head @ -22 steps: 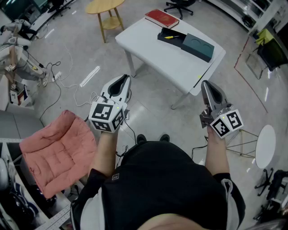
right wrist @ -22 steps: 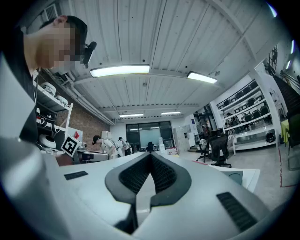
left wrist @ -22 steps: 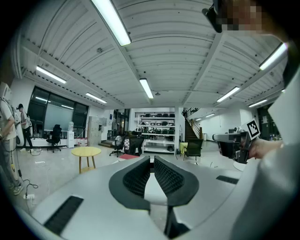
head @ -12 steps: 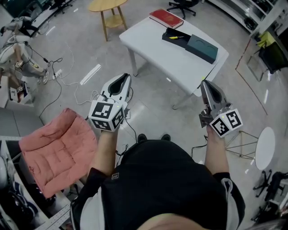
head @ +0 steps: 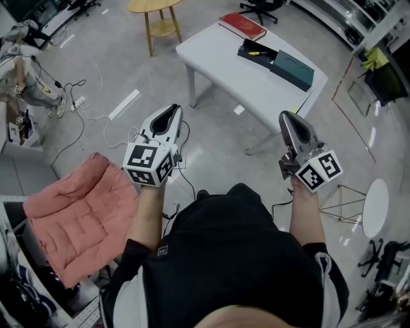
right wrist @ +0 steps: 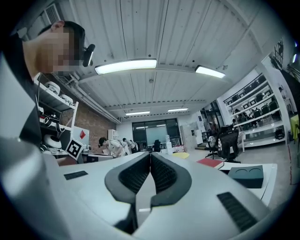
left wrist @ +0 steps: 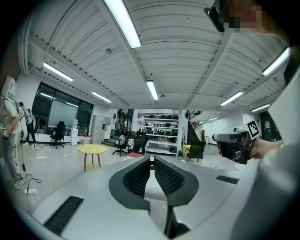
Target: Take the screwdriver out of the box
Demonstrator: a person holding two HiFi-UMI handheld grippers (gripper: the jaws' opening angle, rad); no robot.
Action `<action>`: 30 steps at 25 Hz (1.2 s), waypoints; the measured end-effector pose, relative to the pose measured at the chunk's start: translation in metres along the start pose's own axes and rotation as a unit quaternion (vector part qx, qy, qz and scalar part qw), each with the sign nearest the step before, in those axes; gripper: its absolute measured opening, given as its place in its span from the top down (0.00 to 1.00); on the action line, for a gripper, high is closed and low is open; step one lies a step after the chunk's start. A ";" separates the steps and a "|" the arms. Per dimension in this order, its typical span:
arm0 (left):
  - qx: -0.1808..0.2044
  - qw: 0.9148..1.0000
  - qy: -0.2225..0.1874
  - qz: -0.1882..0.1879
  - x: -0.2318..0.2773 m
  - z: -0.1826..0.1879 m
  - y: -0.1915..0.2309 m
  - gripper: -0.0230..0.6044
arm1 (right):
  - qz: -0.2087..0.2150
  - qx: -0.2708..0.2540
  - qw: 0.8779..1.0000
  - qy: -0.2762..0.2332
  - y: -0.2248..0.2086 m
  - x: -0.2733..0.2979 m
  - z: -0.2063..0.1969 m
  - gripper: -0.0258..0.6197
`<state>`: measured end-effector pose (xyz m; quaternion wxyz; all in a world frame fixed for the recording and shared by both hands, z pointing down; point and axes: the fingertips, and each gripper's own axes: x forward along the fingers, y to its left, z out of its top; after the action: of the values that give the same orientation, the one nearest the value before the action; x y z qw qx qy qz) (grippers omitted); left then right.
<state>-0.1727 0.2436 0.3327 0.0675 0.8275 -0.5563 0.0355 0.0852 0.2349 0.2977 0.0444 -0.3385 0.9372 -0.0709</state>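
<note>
A black open box (head: 257, 52) lies on the far part of the white table (head: 218, 61), and a yellow-handled screwdriver (head: 255, 53) lies inside it. A dark teal lid (head: 292, 69) sits right beside the box and also shows in the right gripper view as lid (right wrist: 247, 176). My left gripper (head: 172, 109) hangs over the floor, well short of the table, shut and with nothing in it (left wrist: 152, 159). My right gripper (head: 284, 115) is held level near the table's near corner, also shut and holding nothing (right wrist: 150, 154).
A red book (head: 242, 25) lies at the table's far end. A round yellow side table (head: 150, 6) stands beyond. A pink cushion (head: 77, 214) is at my lower left, cables (head: 83, 115) trail over the floor, and a white round stool (head: 376, 208) stands at right.
The table and box have drifted slightly right and up in the head view. Both grippers stay shut in front of the body, shifted only a little left.
</note>
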 end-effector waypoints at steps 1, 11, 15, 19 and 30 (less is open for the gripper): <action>-0.003 1.000 0.001 -0.002 -0.001 -0.003 0.003 0.90 | -0.001 0.002 1.000 0.003 0.003 0.002 -0.003 0.91; -0.008 1.000 0.020 -0.017 0.037 -0.015 0.013 0.90 | -0.021 0.030 0.999 0.008 -0.031 0.015 -0.019 0.91; -0.002 0.999 0.027 -0.022 0.067 -0.011 0.012 0.90 | -0.028 0.044 0.999 0.008 -0.061 0.021 -0.023 0.91; 0.001 0.999 0.037 -0.023 0.106 -0.007 0.011 0.90 | -0.028 0.054 0.998 0.008 -0.100 0.034 -0.024 0.91; 0.014 0.998 0.054 -0.016 0.219 0.013 -0.003 0.90 | -0.002 0.073 0.997 0.006 -0.210 0.072 -0.014 0.91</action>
<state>-0.0872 0.0423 0.3490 0.0866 0.8338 -0.5383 0.0864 0.1601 0.0303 0.3431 0.0630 -0.3356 0.9292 -0.1415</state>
